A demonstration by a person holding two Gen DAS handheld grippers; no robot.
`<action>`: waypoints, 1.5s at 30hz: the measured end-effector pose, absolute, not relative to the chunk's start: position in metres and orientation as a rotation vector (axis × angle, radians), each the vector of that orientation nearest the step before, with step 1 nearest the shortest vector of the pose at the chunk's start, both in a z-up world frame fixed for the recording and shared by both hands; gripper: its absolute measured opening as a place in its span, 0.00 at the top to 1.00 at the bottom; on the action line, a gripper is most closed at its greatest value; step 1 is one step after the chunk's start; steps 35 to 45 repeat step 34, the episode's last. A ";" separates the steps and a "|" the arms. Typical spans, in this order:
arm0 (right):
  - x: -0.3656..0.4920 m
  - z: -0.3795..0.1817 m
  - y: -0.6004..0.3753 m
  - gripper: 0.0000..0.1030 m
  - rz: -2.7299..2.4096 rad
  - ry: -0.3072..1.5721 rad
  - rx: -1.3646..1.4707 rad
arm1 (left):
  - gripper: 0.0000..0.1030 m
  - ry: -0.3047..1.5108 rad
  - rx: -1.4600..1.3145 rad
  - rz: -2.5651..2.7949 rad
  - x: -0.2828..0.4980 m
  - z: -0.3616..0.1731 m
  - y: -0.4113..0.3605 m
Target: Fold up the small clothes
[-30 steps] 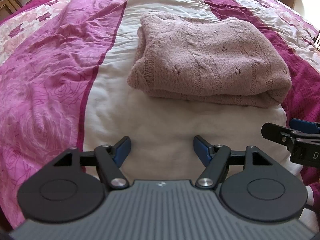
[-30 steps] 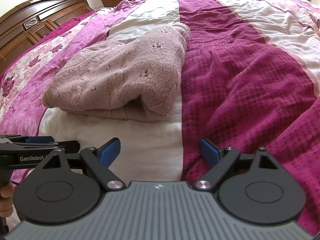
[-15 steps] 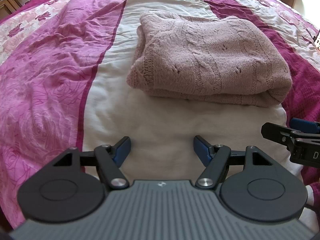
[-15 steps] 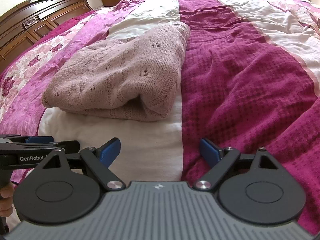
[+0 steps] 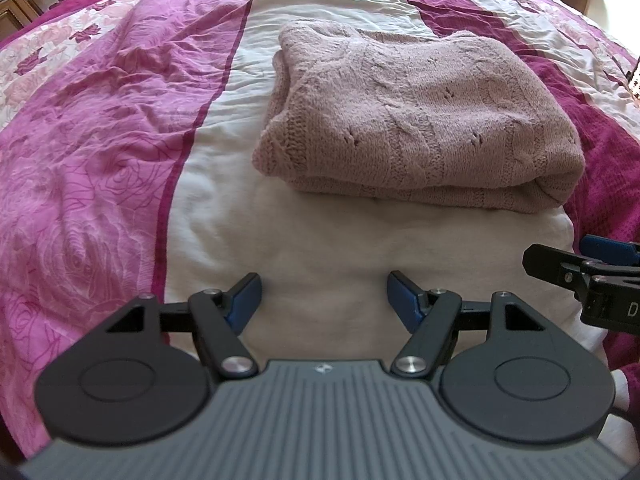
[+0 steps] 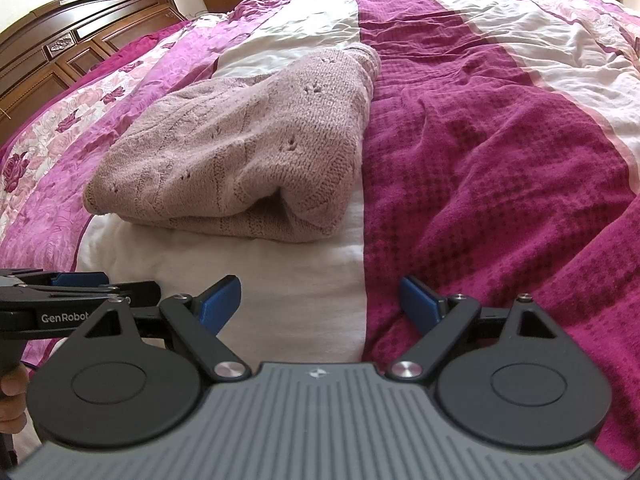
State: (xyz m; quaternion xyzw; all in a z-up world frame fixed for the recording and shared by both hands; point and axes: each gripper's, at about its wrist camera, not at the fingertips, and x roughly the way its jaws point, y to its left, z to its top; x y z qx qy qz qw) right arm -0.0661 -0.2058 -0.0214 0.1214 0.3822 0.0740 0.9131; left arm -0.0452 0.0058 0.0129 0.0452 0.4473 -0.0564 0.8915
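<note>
Tools apart, left tool (image 5: 324, 294) and right tool (image 6: 320, 300) spread wide, short of folded sweater (image 5: 420, 120)

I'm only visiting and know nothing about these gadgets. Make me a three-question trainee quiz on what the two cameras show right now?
1. True or false: the left gripper is clamped on the pink knitted sweater.
2. Which stripe of the bedspread does the sweater mostly lie on? A) dark magenta B) white C) rose-patterned pink
3. Fill in: the right gripper has its jaws ____ and holds nothing.

Key:
1. False. Its jaws are open, short of the sweater, over bare white fabric.
2. B. The sweater's right edge meets the dark magenta stripe.
3. Open.
</note>
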 end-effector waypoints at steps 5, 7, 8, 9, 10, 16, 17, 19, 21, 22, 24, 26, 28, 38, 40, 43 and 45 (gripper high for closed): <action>-0.066 -0.021 -0.206 0.12 0.153 0.787 0.251 | 0.31 0.929 0.095 -0.117 -0.045 0.013 0.006; -0.066 -0.021 -0.206 0.12 0.153 0.787 0.251 | 0.31 0.928 0.094 -0.117 -0.045 0.013 0.006; -0.066 -0.021 -0.206 0.12 0.153 0.787 0.251 | 0.31 0.928 0.094 -0.117 -0.045 0.013 0.006; -0.066 -0.021 -0.206 0.12 0.153 0.787 0.250 | 0.31 0.928 0.094 -0.117 -0.046 0.013 0.006; -0.066 -0.021 -0.206 0.12 0.153 0.787 0.250 | 0.31 0.928 0.094 -0.117 -0.046 0.013 0.006; -0.066 -0.022 -0.206 0.12 0.153 0.787 0.252 | 0.31 0.927 0.095 -0.117 -0.045 0.012 0.005; -0.066 -0.022 -0.206 0.12 0.153 0.787 0.253 | 0.31 0.927 0.095 -0.116 -0.046 0.012 0.005; -0.066 -0.022 -0.206 0.12 0.153 0.787 0.252 | 0.31 0.927 0.095 -0.116 -0.046 0.012 0.005; -0.066 -0.021 -0.206 0.12 0.153 0.787 0.253 | 0.31 0.927 0.095 -0.116 -0.046 0.012 0.005; -0.066 -0.022 -0.206 0.12 0.153 0.787 0.253 | 0.31 0.927 0.095 -0.116 -0.046 0.012 0.005; -0.066 -0.022 -0.206 0.12 0.152 0.788 0.250 | 0.31 0.927 0.093 -0.117 -0.046 0.012 0.005; -0.066 -0.022 -0.205 0.12 0.152 0.789 0.247 | 0.31 0.927 0.092 -0.118 -0.046 0.012 0.005; -0.066 -0.022 -0.205 0.12 0.153 0.788 0.250 | 0.31 0.926 0.092 -0.118 -0.046 0.013 0.006; -0.067 -0.022 -0.206 0.11 0.156 0.786 0.258 | 0.31 0.924 0.095 -0.115 -0.047 0.012 0.005; -0.067 -0.022 -0.206 0.11 0.156 0.786 0.258 | 0.31 0.924 0.095 -0.115 -0.047 0.012 0.005; -0.067 -0.022 -0.206 0.11 0.156 0.786 0.258 | 0.31 0.924 0.095 -0.115 -0.047 0.012 0.005; -0.067 -0.022 -0.206 0.11 0.156 0.786 0.258 | 0.31 0.924 0.095 -0.115 -0.047 0.012 0.005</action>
